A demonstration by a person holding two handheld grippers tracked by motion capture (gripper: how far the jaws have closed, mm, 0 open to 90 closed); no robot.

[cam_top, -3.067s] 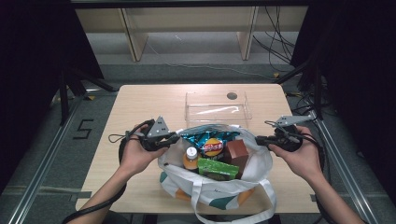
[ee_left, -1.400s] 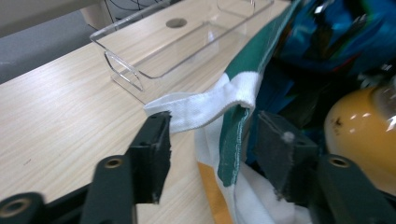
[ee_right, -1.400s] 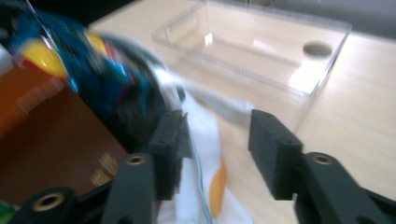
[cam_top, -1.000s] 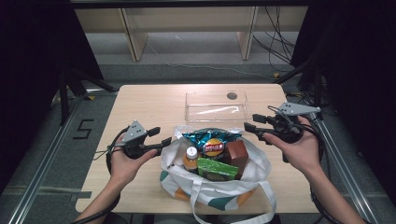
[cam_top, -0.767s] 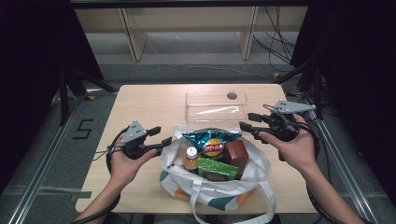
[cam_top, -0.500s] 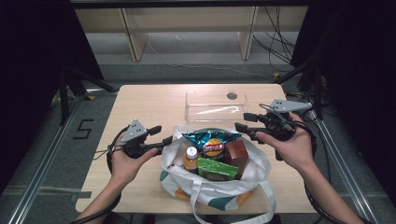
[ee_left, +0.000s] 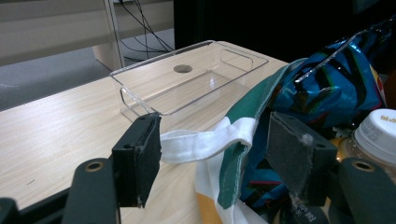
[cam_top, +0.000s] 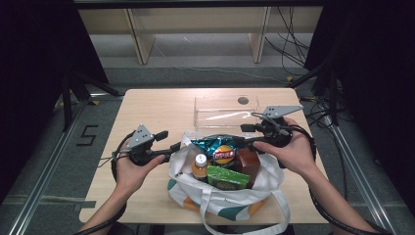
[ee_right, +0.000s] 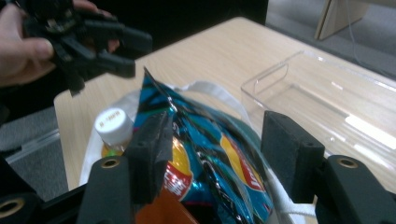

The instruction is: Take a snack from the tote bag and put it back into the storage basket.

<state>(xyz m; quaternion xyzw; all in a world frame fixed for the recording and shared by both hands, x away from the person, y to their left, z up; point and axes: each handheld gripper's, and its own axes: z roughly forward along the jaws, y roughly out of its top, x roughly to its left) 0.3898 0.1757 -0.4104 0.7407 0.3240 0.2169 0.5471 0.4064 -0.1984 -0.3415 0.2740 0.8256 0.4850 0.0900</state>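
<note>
1. The left tongs [cam_top: 172, 147] hover at the left side of the tote bag [cam_top: 274, 176], just off its rim. A second ago they stood in the same spot. Their jaws are apart and have just been opening a little more. In the left gripper view the bag's white strap [ee_left: 205, 142] runs across the gap between the pads without being pressed, so nothing is clamped.

2. The bag sits at the near middle of the desk [cam_top: 161, 107], stuffed full: an orange-capped bottle [cam_top: 199, 165], a green packet [cam_top: 226, 177], a brown carton [cam_top: 248, 164] and, at the far side, a blue chip bag [cam_top: 219, 148] standing proud of the rest.

3. The right tongs [cam_top: 243, 136] have slid leftward from the bag's right edge over the last second and now sit right at the chip bag's top. Their jaws are apart and have just been opening. The right gripper view shows the crinkled blue foil [ee_right: 205, 154] between the pads; the left pad looks close to it, but no squeeze is visible.

4. My reading: the right hand is lining up to pick the chip bag, while the left steadies the tote's side. Closing on the foil should come next.

5. The clear tray [cam_top: 226, 110], beyond the bag at the far right of the desk, looks the likely place for it.
</note>
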